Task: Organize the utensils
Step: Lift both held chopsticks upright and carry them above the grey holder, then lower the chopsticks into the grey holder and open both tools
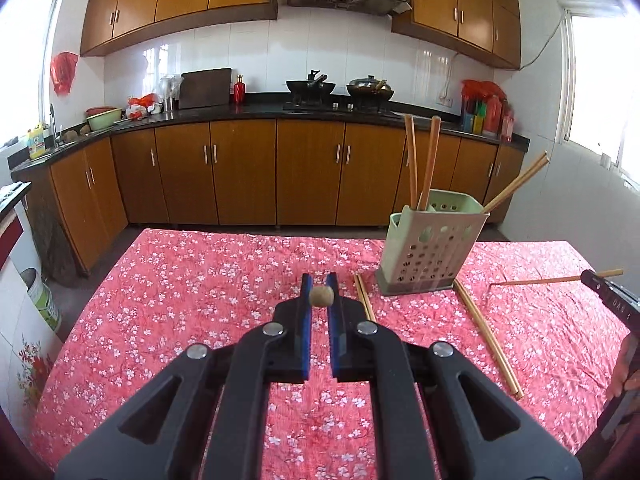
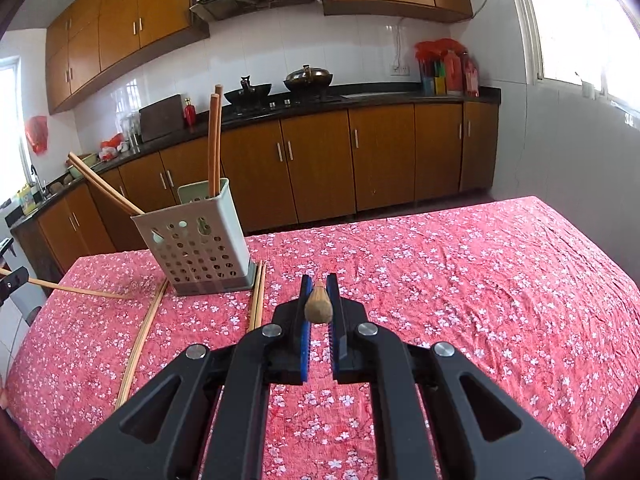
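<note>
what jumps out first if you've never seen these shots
The pink floral tablecloth fills both views, with a pale perforated utensil holder standing on it, chopsticks poking out. More chopsticks lie loose beside it. The left gripper and right gripper each pinch a chopstick seen end-on.

Each gripped chopstick [image 1: 321,296] shows end-on, its length hidden between the jaws.

Daylight is admitted through blown-out windows [image 1: 604,80] flanking the cabinets [image 1: 240,168]; edges are curved and vignetted by fisheye distortion.
</note>
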`<action>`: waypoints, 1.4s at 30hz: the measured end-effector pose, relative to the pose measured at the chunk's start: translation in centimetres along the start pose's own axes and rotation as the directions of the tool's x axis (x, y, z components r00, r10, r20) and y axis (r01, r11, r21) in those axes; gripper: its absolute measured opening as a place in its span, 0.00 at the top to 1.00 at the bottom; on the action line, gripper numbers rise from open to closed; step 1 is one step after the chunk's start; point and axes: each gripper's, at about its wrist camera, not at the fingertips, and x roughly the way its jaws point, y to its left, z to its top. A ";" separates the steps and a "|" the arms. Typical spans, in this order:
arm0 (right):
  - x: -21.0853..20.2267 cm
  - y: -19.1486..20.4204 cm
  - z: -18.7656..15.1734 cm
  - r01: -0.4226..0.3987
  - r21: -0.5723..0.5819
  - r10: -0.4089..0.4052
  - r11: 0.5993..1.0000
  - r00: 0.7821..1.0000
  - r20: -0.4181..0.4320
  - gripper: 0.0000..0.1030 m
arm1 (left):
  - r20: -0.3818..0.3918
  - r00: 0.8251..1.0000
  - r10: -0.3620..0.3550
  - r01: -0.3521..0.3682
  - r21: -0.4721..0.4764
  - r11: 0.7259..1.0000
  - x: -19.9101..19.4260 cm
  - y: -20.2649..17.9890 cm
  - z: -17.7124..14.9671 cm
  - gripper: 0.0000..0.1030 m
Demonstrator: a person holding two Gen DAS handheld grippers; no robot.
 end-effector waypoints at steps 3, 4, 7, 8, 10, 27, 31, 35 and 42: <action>0.2 0.0 0.0 0.003 0.000 -0.003 1.000 1.000 -0.001 0.92 | 0.000 1.000 0.003 -0.003 -0.003 1.000 0.2 0.0 0.1 0.92; 0.1 0.0 0.1 0.004 0.000 -0.004 1.000 1.000 0.000 0.92 | 0.000 1.000 0.003 -0.003 -0.004 1.000 0.2 0.1 0.1 0.92; -0.6 0.0 1.2 -0.011 0.018 0.010 1.000 0.999 0.044 0.92 | 0.021 1.000 -0.015 0.016 -0.014 1.000 -0.3 0.1 1.1 0.92; -1.1 0.0 1.8 -0.020 0.025 0.018 0.999 0.998 0.067 0.92 | 0.039 0.999 -0.024 0.024 -0.014 1.000 -0.7 -0.1 1.7 0.92; -1.9 0.3 3.2 -0.042 0.033 0.038 0.999 0.994 0.100 0.92 | 0.065 0.997 -0.039 0.040 -0.011 0.999 -1.4 -0.6 2.7 0.92; -5.4 4.4 10.9 -0.212 0.020 0.193 0.977 0.922 0.336 0.92 | 0.234 0.958 -0.168 0.177 -0.019 0.984 -3.6 -6.7 9.8 0.92; -5.1 5.6 12.3 -0.218 0.008 0.197 0.976 0.898 0.393 0.92 | 0.304 0.940 -0.157 0.171 -0.018 0.985 -3.1 -8.5 12.5 0.92; -4.0 6.7 13.3 -0.209 -0.009 0.193 0.978 0.884 0.426 0.92 | 0.352 0.927 -0.126 0.149 -0.038 0.988 -2.2 -9.2 14.9 0.92; -0.6 7.3 14.1 -0.195 -0.001 0.177 0.981 0.888 0.425 0.92 | 0.383 0.921 -0.066 0.107 -0.088 0.990 1.0 -9.3 17.1 0.92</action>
